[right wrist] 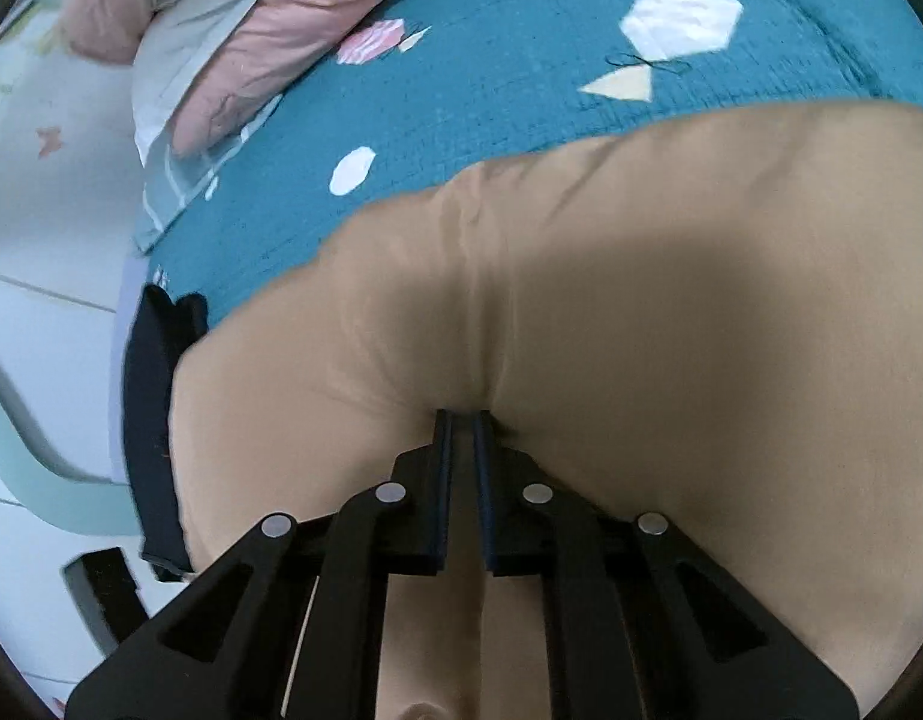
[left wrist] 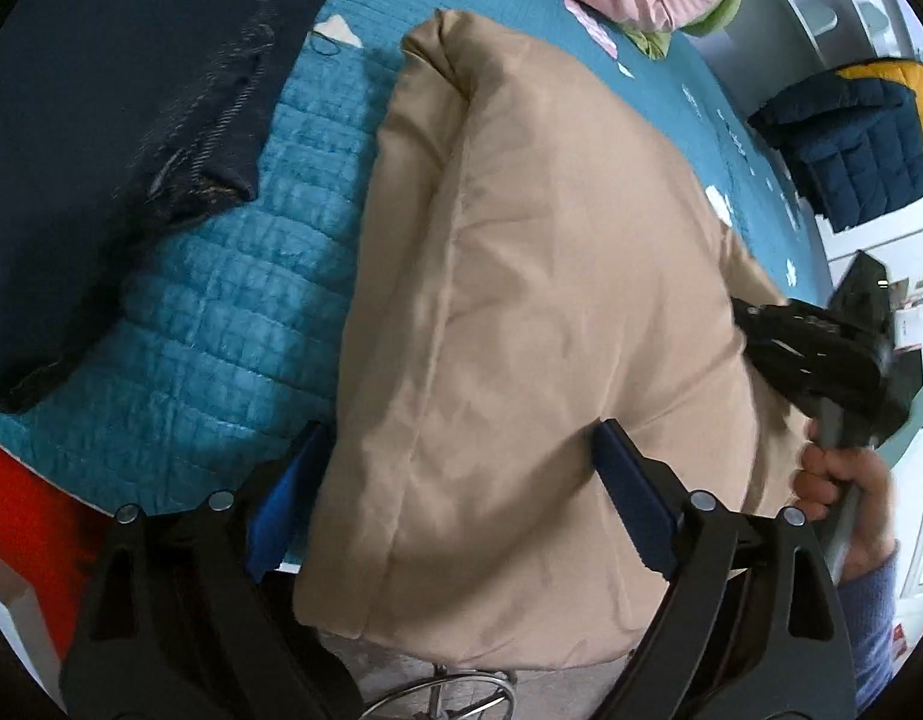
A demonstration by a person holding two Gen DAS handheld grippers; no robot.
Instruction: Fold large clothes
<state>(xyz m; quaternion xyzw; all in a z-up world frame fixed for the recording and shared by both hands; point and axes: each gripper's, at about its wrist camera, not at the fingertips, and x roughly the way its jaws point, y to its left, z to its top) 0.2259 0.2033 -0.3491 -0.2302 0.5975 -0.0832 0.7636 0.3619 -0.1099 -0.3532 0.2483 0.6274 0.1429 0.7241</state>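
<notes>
A tan padded garment [left wrist: 533, 312] fills the middle of the left wrist view, lying folded on a teal quilted bedspread [left wrist: 221, 312] with its near edge hanging past the bed's edge at the bottom of the frame. The left gripper [left wrist: 455, 492] stands at the bottom centre with its blue-padded fingers [left wrist: 632, 498] spread wide on either side of the garment's near end; the pads do not press on the cloth. At the right edge of that view the right gripper [left wrist: 779, 354] lies against the garment's side, held by a hand [left wrist: 845, 498] in a blue sleeve [left wrist: 875, 624].

In the right wrist view the right gripper [right wrist: 463, 420] sits at bottom centre with its fingers [right wrist: 440, 480] drawn nearly together, and a pinch of the tan padded garment [right wrist: 671, 312] gathers in a crease right at their tips.

A dark navy garment [left wrist: 101, 120] covers the upper left of the left wrist view, a pink padded jacket [right wrist: 233, 18] lies at the upper left of the right wrist view, and a navy and yellow quilted jacket [left wrist: 863, 144] sits at the right of the left wrist view, off the bed. White and pink patches [right wrist: 680, 18] dot the bedspread [right wrist: 521, 60].
</notes>
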